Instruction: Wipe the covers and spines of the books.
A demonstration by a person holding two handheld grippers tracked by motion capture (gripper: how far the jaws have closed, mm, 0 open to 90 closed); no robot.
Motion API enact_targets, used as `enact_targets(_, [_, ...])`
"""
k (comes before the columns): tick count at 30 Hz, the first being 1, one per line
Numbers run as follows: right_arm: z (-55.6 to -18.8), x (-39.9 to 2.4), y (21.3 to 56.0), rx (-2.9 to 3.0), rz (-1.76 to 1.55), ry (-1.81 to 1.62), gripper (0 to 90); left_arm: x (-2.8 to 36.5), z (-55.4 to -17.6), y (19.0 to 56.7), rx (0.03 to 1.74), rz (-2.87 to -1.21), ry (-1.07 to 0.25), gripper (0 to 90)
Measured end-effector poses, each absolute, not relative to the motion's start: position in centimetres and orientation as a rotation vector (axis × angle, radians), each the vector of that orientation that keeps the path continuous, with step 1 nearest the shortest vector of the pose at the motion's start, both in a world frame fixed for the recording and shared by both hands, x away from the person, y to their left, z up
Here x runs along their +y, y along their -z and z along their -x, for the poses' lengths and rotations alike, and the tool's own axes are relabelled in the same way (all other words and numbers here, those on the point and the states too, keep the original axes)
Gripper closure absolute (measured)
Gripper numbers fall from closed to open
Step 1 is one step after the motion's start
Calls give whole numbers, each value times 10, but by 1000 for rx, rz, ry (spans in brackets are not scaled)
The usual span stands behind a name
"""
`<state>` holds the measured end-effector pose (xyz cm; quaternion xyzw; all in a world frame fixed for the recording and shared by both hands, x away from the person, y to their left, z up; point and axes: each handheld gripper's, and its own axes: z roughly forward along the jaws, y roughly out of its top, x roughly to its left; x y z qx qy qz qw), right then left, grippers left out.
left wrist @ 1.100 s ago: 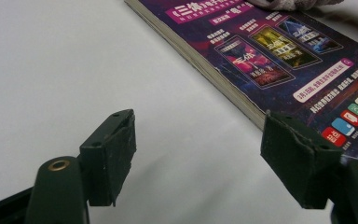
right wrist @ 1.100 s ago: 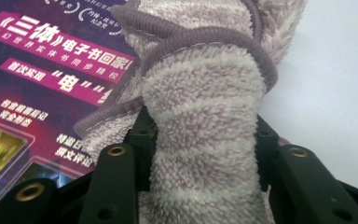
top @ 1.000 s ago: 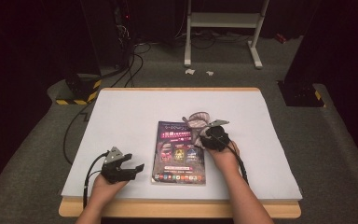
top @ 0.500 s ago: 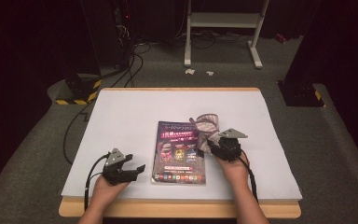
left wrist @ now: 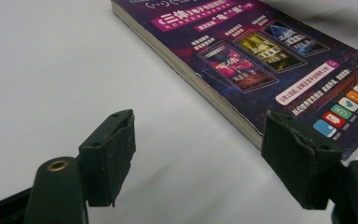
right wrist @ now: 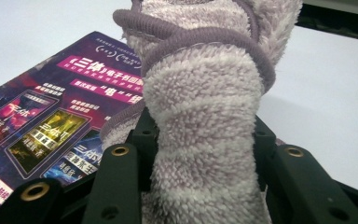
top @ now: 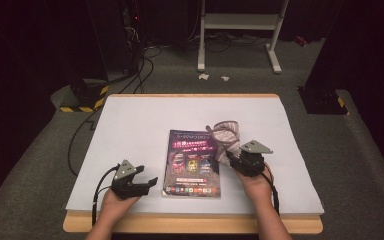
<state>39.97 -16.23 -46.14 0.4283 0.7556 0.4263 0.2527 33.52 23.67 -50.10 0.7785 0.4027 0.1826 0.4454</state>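
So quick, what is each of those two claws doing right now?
Left gripper: jaws open, empty, beside the book.
Right gripper: jaws closed on the fuzzy striped cloth.

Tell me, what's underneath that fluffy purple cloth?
The fluffy cloth, pinched in the right hand-held gripper, drapes over the book's right edge and the white table cover. Whatever lies beneath its folds is hidden.

A white-covered table is shown — a purple book lies flat near its front edge, centred.
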Motion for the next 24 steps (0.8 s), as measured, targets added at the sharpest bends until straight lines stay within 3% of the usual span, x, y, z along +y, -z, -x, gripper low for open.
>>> enact_targets(24, [-391, -217, 457, 1920, -1285, -1081, 582, 219, -341, 497, 952, -1961, -442, 264])
